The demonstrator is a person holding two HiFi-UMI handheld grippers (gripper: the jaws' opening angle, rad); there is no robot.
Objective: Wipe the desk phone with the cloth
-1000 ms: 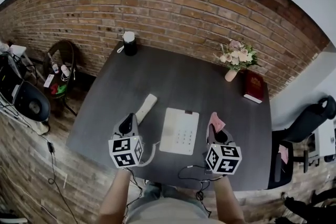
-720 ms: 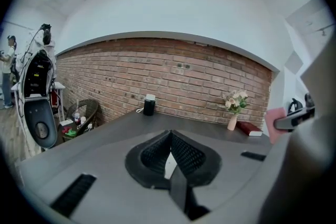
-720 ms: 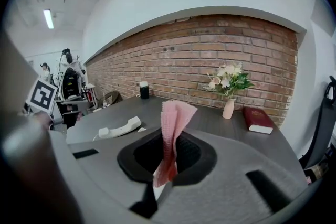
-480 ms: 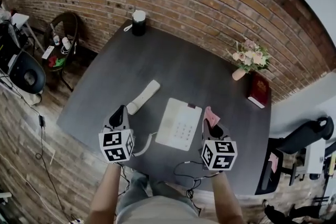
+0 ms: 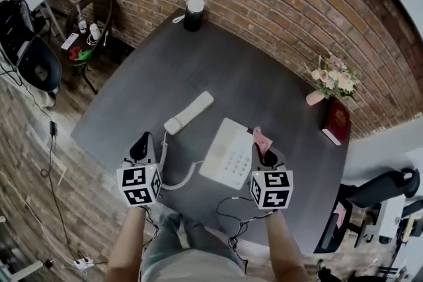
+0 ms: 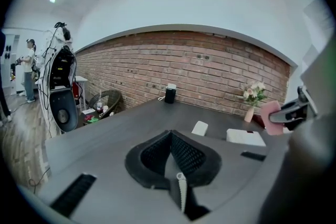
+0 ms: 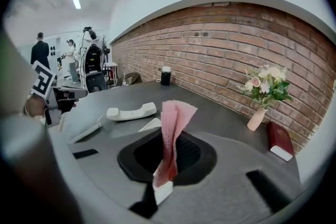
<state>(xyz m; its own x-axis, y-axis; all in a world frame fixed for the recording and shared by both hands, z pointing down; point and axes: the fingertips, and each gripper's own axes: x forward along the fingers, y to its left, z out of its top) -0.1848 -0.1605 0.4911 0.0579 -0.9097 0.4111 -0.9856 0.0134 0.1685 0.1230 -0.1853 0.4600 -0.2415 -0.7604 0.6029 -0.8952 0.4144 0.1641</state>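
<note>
Right gripper (image 5: 266,156) pinches the cloth (image 5: 261,140) beside the phone (image 5: 228,154); left gripper (image 5: 141,144) closed, empty.
Head view: the phone lies on the surface (image 5: 251,86), its handset (image 5: 190,112) off at its 10 o'clock. The left gripper hangs at the phone's 9 o'clock, the right at its 3 o'clock. Whether the cloth touches the phone's edge cannot be told, and marker cubes hide both grippers' rear. Left gripper view: the jaws are pressed together on nothing, and the phone (image 6: 245,137) is only a thin sliver at 2 o'clock. Right gripper view: the jaws clamp the cloth (image 7: 173,123), which stands upright. The gripper hides all but a corner of the phone (image 7: 151,124) at 10 o'clock, before the handset (image 7: 131,111).
</note>
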